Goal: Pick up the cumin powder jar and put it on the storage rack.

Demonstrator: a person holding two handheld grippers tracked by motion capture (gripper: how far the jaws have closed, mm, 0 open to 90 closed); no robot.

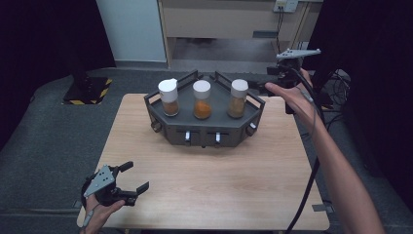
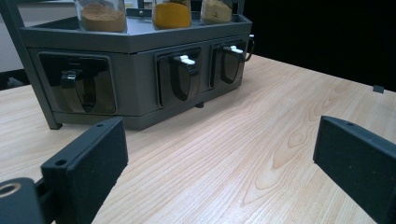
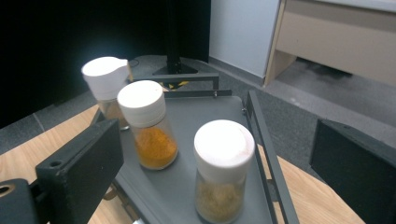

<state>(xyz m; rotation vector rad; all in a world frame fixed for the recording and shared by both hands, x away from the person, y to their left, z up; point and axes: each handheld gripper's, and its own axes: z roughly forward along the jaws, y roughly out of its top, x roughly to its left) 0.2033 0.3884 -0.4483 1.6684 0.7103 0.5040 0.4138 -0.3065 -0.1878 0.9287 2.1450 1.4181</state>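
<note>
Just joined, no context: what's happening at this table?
A person holds a gripper in each hand at a wooden table. The right gripper is up beside the grey rack, jaws open, facing the nearest of three white-capped spice jars, the pale-powder jar. The left gripper sits open near the table's front left edge. Nothing is gripped; all three jars stand on the rack.

L tongs [image 1: 130, 179] agape, low | R tongs [image 1: 271, 78] agape, arm outstretched
</note>
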